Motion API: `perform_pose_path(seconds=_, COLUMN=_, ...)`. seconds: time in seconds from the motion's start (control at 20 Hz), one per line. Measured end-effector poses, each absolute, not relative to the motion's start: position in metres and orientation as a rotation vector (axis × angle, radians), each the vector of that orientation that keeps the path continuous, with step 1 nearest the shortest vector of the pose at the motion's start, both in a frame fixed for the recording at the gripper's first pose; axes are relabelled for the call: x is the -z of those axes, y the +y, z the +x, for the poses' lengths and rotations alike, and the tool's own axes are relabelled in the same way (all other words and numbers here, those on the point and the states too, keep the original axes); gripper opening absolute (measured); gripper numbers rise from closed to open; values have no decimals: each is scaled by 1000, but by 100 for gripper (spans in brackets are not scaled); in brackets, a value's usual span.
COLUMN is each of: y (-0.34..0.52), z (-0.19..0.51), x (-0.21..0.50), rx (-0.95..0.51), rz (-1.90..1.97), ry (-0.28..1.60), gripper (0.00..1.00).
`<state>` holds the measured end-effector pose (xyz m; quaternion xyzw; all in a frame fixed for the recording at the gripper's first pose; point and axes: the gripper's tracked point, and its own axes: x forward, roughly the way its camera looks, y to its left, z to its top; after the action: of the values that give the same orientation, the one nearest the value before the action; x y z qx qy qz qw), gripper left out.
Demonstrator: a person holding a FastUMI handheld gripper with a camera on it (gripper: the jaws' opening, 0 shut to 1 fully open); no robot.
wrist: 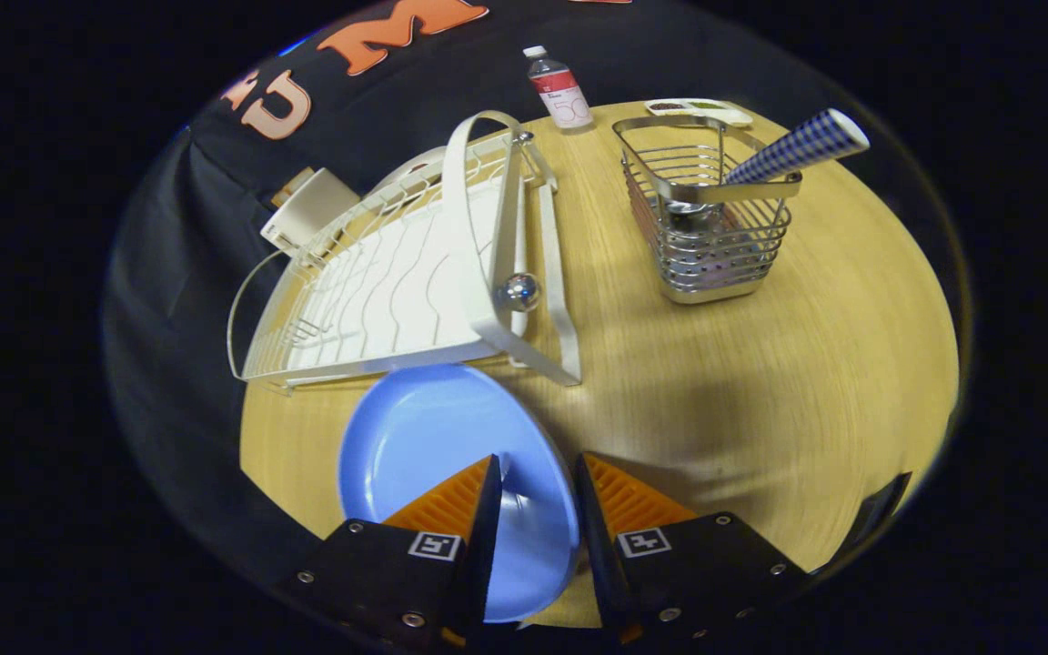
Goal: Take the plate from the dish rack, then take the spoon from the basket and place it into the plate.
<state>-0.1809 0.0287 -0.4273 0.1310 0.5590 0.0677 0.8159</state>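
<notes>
The white dish rack (397,282) stood at the table's (760,382) left edge, the blue plate (424,446) just before it. The gripper (538,482) hung low and level, fingers spread astride the plate's right rim. The spoon (797,146) leaned in the wire basket (715,227) toward the far right edge

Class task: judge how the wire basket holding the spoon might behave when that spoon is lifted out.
The basket looks light, open wire, so it may slide. The spoon leans on its rim, so pulling sideways could tip it. The tongs straddle the plate rim.
</notes>
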Motion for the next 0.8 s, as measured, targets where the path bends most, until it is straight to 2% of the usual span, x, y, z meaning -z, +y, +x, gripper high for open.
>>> perform_pose_path(seconds=0.05, y=27, z=-176, x=427, rx=-129, rz=272, ry=1180, gripper=47)
perform_pose_path(seconds=0.3, y=-5, z=-155, x=397, rx=-51, rz=274, ry=1036, gripper=58)
perform_pose_path(seconds=0.45, y=-42, z=-144, x=382, rx=38, rz=225, ry=952, gripper=79)
perform_pose_path(seconds=0.8, y=-101, z=-97, x=341, rx=145, rz=74, ry=668, gripper=93)
